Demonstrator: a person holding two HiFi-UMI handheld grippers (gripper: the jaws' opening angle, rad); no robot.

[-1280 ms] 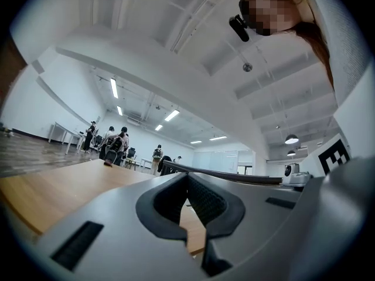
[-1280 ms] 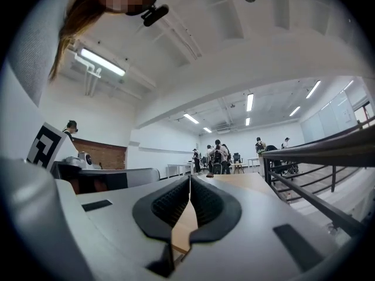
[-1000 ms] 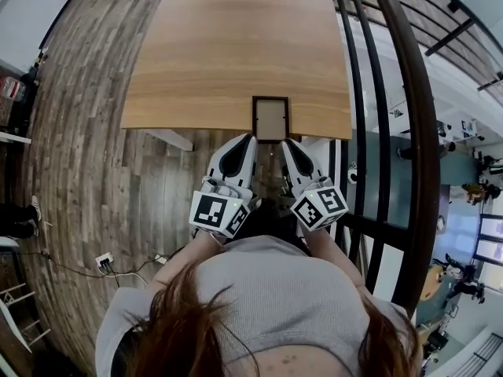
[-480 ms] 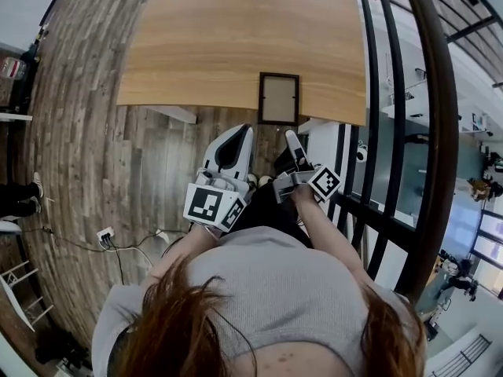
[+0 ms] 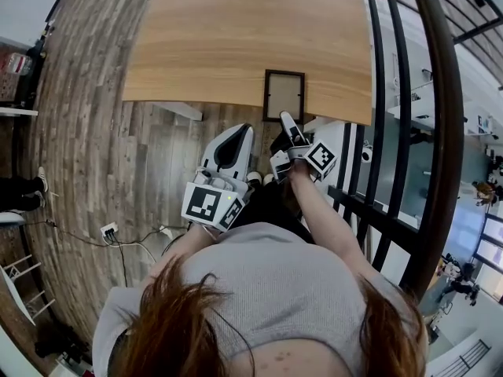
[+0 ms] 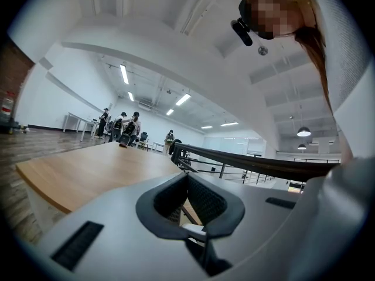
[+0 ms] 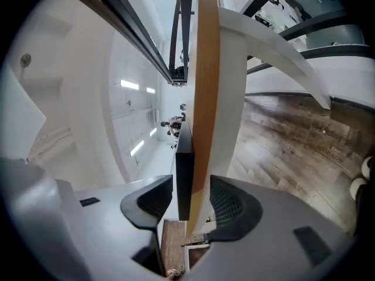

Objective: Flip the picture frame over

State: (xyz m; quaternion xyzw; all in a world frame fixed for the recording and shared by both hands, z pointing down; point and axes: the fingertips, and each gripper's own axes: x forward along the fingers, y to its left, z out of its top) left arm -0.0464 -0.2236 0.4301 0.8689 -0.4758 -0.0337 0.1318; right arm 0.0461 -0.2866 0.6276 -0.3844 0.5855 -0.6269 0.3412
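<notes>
Fingers point(image 7: 149, 206) of the right gripper point(image 7: 190, 202) are spreading at this moment; a second ago they were pressed together. Between them now stand the dark near edge of the frame point(image 5: 284, 94) and, right under it, the edge of the desk point(image 5: 236, 38). The pads press on neither of them. In that same second this gripper has rolled onto its side and has come lower, down to the level of the desk's edge. One finger is now above the frame and the other is below the desk.

The left gripper point(image 5: 246, 132) has almost not moved. It waits to the left of the right one, a little short of the desk, with its fingers pressed together on nothing.

The frame lies flat at the near edge of the desk, toward its right side, and no gripper touches it. Which face is up cannot be told, because only a pale middle inside a dark rim shows.

The flip itself seems not yet done. The right gripper looks to be preparing a pinch on the frame's near edge, so that turning the wrist back could bring the frame over. One doubt remains: if the frame does not reach out past the desk, the lower finger would close on the desk as well, and not on the frame alone.
</notes>
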